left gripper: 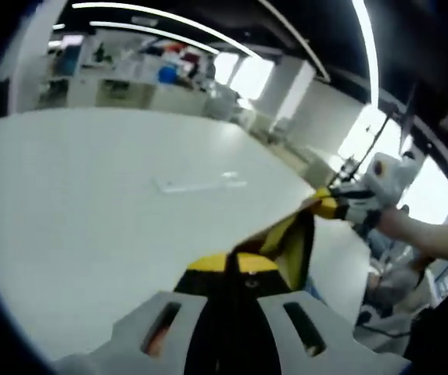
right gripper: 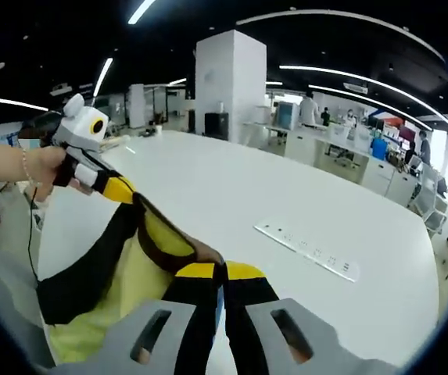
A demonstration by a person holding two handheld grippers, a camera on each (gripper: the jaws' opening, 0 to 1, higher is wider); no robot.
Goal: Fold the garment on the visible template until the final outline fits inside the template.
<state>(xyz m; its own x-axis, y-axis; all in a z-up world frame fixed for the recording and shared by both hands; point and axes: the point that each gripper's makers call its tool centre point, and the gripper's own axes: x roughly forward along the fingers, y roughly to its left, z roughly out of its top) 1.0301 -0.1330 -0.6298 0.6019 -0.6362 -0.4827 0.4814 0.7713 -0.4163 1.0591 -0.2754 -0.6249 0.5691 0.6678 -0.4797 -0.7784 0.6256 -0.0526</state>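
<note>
A yellow garment with black trim (right gripper: 122,266) hangs stretched in the air between my two grippers, above a large white table (right gripper: 231,195). In the right gripper view my right gripper (right gripper: 222,269) is shut on one end of the garment, and the left gripper (right gripper: 118,187), held in a person's hand, is shut on the other end at the upper left. In the left gripper view my left gripper (left gripper: 233,262) is shut on the garment (left gripper: 290,242), which runs up to the right gripper (left gripper: 329,205). No template outline can be made out on the table.
A long white strip with small markings (right gripper: 310,250) lies flat on the white table (left gripper: 91,203), seen also as a pale strip (left gripper: 200,184). Desks, shelves and people stand at the room's far side. A dark cable (right gripper: 32,234) hangs by the person's hand.
</note>
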